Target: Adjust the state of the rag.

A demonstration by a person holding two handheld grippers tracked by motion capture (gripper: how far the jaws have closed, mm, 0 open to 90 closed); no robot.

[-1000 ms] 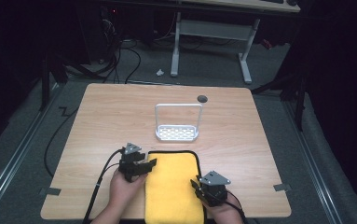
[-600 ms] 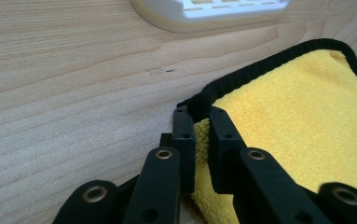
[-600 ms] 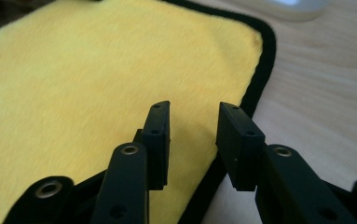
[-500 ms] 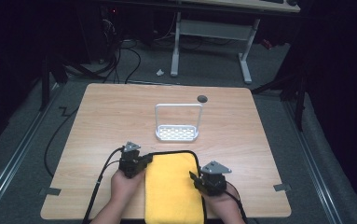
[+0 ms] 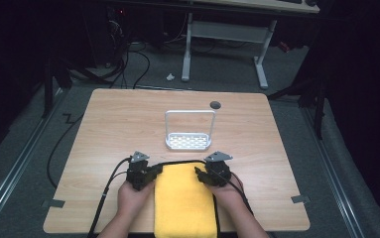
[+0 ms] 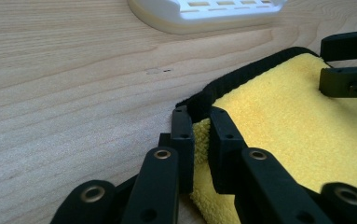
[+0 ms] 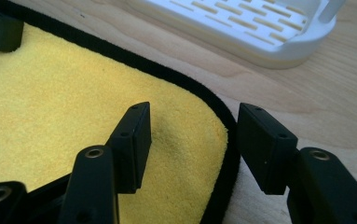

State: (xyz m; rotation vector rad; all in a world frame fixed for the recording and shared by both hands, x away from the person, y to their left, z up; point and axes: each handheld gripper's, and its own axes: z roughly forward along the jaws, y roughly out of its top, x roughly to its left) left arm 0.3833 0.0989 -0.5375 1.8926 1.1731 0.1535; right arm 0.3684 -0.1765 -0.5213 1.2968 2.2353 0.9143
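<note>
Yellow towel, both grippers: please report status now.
Left gripper shut on yellow towel far corner. Right gripper jaws just opening, astride the other far corner, not pressing. White rack beyond, apart.

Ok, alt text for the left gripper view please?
The left gripper pinches the near corner of a yellow cloth with black edging, lying on a wooden table. The right gripper reaches over the cloth's far side; a white slotted rack base sits beyond.
</note>
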